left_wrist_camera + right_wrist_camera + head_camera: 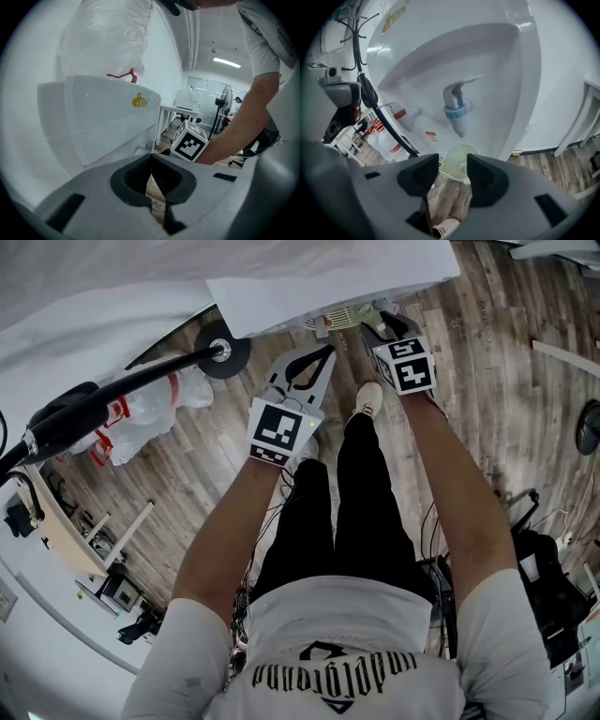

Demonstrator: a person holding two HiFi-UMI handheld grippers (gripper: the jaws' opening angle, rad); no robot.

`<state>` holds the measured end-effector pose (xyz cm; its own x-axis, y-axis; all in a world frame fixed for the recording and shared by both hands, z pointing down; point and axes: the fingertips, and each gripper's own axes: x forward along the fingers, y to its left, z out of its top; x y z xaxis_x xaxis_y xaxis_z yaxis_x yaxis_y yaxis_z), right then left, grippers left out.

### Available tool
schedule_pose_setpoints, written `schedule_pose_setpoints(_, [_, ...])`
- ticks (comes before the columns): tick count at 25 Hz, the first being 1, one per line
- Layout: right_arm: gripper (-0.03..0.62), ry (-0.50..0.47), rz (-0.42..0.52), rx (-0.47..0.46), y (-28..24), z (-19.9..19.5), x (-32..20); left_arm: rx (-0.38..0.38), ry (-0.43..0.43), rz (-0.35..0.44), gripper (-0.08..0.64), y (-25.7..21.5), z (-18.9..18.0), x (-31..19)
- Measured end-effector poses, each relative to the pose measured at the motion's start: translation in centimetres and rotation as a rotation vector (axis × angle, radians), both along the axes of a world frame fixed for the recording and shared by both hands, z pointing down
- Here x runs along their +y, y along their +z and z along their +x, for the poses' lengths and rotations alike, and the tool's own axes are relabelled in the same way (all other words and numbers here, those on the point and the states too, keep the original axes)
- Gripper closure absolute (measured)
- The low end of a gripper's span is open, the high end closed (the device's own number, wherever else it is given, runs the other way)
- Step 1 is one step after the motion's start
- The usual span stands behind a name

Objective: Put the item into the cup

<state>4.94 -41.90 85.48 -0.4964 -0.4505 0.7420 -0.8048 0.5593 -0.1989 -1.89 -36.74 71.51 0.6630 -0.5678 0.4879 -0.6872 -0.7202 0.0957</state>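
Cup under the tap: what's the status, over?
Left gripper shut, empty. Right gripper open, aimed at cup under tap. Item not in sight. No obstruction seen.

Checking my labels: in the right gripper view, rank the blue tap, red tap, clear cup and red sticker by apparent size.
1. Blue tap
2. Clear cup and red tap: too close to rank, and the cup is partly hidden
3. Red sticker

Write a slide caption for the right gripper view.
Right tool, jaws apart, faces a translucent cup standing beneath the blue-collared tap of a white water dispenser.
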Motion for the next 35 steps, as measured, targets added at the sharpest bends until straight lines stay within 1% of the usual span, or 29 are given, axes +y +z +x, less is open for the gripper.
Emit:
schedule_pose_setpoints(6, [0.396, 0.016, 0.035, -0.017, -3.1, 0.1, 1.2, 0.0, 0.012, 0.028, 0.551, -2.6, -0.2, 0.8])
schedule_pose_setpoints(12, [0.399, 0.065, 0.084, -0.043, -8.2, 0.1, 3.8, 0.013, 0.032, 0.083, 0.551, -7.4, -0.8, 1.8])
schedule_pose_setpoints(17, [0.43, 0.1, 0.149, -0.078, -15.0, -0.5, 6.7, 0.041, 0.032, 0.102, 0.551, -12.1, -1.8, 3.8])
schedule_pose_setpoints(20, [0.461, 0.109, 0.183, -0.093, -19.8, -1.4, 9.1, 0.091, 0.026, 0.091, 0.552, -16.0, -2.4, 6.3])
schedule_pose_setpoints(22, [0.476, 0.101, 0.228, -0.099, -23.3, -2.2, 10.5, 0.122, 0.039, 0.114, 0.551, -19.0, -2.7, 7.9])
schedule_pose_setpoints(24, [0.486, 0.106, 0.269, -0.127, -26.7, -3.1, 12.0, 0.145, 0.058, 0.151, 0.552, -22.0, -3.3, 9.5])
schedule_pose_setpoints(26, [0.508, 0.117, 0.303, -0.163, -30.0, -4.0, 13.9, 0.158, 0.073, 0.189, 0.552, -24.7, -4.1, 11.1])
schedule_pose_setpoints(30, [0.548, 0.116, 0.385, -0.203, -36.1, -5.6, 18.3, 0.173, 0.104, 0.236, 0.552, -28.9, -6.5, 14.1])
schedule_pose_setpoints(33, [0.583, 0.088, 0.421, -0.215, -39.2, -7.1, 21.4, 0.172, 0.127, 0.269, 0.552, -31.4, -9.1, 16.2])
schedule_pose_setpoints(35, [0.586, 0.077, 0.448, -0.207, -40.6, -7.8, 23.2, 0.174, 0.128, 0.281, 0.552, -32.6, -10.6, 17.6])
